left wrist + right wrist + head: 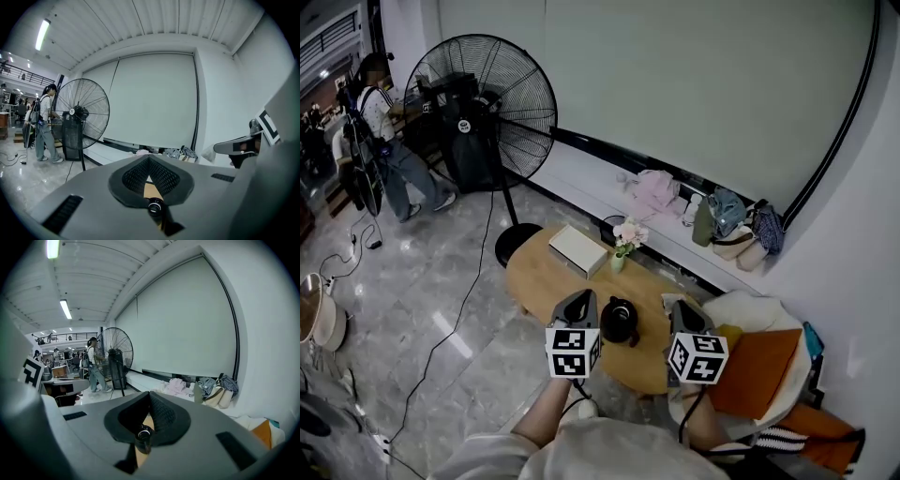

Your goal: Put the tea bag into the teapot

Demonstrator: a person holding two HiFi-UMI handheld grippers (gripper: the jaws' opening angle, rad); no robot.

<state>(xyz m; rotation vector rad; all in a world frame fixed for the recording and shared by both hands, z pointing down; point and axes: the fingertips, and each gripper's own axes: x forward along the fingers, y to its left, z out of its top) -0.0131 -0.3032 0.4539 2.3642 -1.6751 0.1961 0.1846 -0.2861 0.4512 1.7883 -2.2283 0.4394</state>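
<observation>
Wooden desk [540, 272] carries the teapot [620, 321] between the raised left tongs [581, 298] and right tongs [685, 309], both clenched empty, seemingly poised to start; no tea bag is discernible.

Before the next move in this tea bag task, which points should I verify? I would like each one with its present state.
1. Teapot within reach: ok. The black teapot stands upright on the wooden table, between the two grippers.
2. Left gripper ready to grasp: not ok. Its jaws are together with nothing between them.
3. Right gripper ready to grasp: not ok. Its jaws are together and empty.
4. Tea bag located: cannot tell. No view shows it clearly.
5. Teapot lid off: cannot tell. The teapot is too small in the head view.
6. Flower vase and white box out of the way: ok. Both stand apart, behind the teapot.
</observation>
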